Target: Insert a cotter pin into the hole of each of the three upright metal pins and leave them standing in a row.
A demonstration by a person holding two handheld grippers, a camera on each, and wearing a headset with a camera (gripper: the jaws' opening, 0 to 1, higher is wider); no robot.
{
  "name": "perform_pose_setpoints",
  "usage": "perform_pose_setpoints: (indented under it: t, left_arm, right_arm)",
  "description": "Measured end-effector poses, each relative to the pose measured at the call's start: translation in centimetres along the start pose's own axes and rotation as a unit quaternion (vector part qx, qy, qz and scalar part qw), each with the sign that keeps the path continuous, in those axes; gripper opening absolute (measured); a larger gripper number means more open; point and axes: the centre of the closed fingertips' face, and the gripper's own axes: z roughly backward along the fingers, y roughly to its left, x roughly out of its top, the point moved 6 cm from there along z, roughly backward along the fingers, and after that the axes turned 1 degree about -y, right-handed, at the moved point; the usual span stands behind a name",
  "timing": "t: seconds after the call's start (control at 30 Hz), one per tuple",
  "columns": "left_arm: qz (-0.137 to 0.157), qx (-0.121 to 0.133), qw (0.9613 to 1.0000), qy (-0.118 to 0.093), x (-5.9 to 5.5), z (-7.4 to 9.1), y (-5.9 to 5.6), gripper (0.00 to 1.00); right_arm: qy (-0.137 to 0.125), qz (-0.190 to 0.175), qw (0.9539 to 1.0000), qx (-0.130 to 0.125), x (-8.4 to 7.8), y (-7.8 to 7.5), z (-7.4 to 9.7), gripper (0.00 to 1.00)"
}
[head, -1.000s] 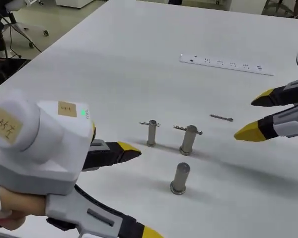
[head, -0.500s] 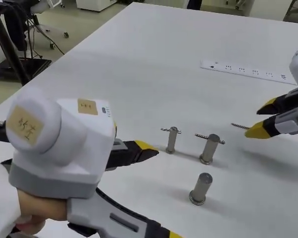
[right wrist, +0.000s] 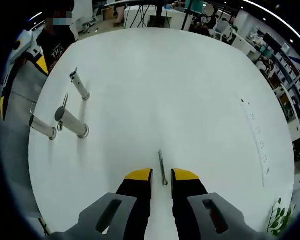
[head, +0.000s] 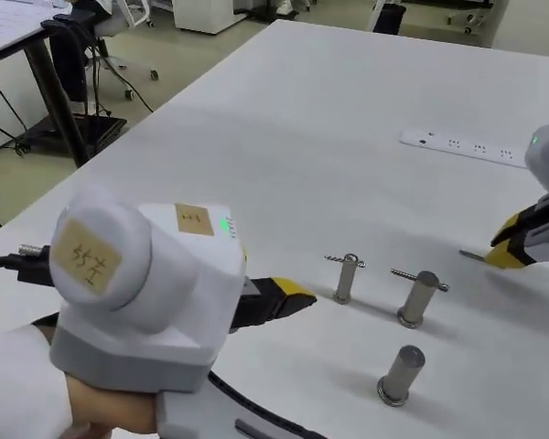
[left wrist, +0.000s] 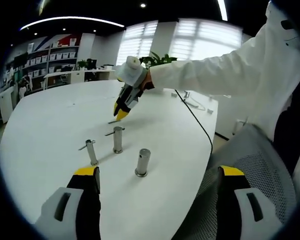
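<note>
While one pin waits without its cotter, step in hand: picking the thin loose steel cotter pin (right wrist: 161, 167) off the white worktop (head: 256, 137)
Right gripper (right wrist: 162, 176): far right, tips down at the worktop; jaws narrowed but not clenched, one on each side of the cotter pin with a sliver of gap either way
Left gripper (left wrist: 159, 172): near left; jaws released and spread wide, holding nothing, aimed toward the pins
Fitted pins: far-left grey metal pin (head: 346, 277) and right-hand grey metal pin (head: 419, 297) stand upright, each with a cotter through its head
Bare grey metal pin (head: 401, 373): upright, nearer than the other two and out of their line; no cotter in it
Next move: probably close on the cotter, lift, carry it left and near, level it with the cross-hole; the left gripper may have to steady the pin; afterwards the pin looks to need shifting into the row
Around: long white power strip (head: 457, 146) far back, well apart; the right-hand fitted pin stands close to the carrying path and could be knocked
</note>
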Motion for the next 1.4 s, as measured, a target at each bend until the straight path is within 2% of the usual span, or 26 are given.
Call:
perform_pose_setpoints:
  t: [0.1, 0.23, 0.57, 0.63, 0.7, 0.9, 1.03, 1.2, 1.3, 1.4]
  left_arm:
    - [0.002, 0.003, 1.0000, -0.002, 0.1, 0.1, 0.2, 0.97]
    - [0.002, 0.006, 1.0000, -0.003, 0.1, 0.3, 0.3, 0.96]
    - [0.004, 0.013, 0.9999, -0.002, 0.2, 0.6, 0.4, 0.96]
    - [0.002, 0.013, 0.9999, 0.001, 0.2, 0.6, 0.4, 0.95]
    - [0.002, 0.012, 0.9999, 0.002, 0.3, 0.6, 0.4, 0.95]
    - [-0.001, 0.011, 0.9999, 0.005, 0.5, 0.5, 0.6, 0.95]
    - [0.000, 0.014, 0.9999, 0.007, 0.6, 0.6, 0.7, 0.95]
    - [0.007, 0.014, 0.9999, 0.007, 0.5, 0.7, 0.6, 0.93]
    - [0.016, 0.016, 0.9997, 0.000, 0.5, 0.9, 0.7, 0.91]
    - [0.020, 0.018, 0.9996, -0.004, 0.6, 1.0, 0.8, 0.90]
  right_arm:
    - [0.004, 0.001, 1.0000, 0.008, 0.1, 0.0, -0.2, 0.06]
    - [0.023, 0.012, 0.9996, 0.007, 0.0, -0.3, -0.5, 0.03]
    - [0.061, 0.037, 0.9972, 0.021, -0.5, -0.5, -1.3, 0.03]
    - [0.063, 0.036, 0.9971, 0.024, -0.3, -0.6, -1.3, 0.03]
    - [0.070, 0.046, 0.9960, 0.031, -0.3, -0.5, -1.3, 0.01]
    - [0.090, 0.042, 0.9937, 0.053, 0.0, -0.7, -1.6, 0.00]
    - [0.104, 0.057, 0.9908, 0.066, 0.1, -0.8, -1.7, 0.00]
    - [0.112, 0.064, 0.9889, 0.075, 0.1, -1.0, -1.8, 0.00]
    - [0.124, 0.038, 0.9888, 0.074, 0.3, -1.1, -1.9, 0.00]
    - [0.133, 0.058, 0.9863, 0.080, 0.3, -1.2, -2.0, 0.00]
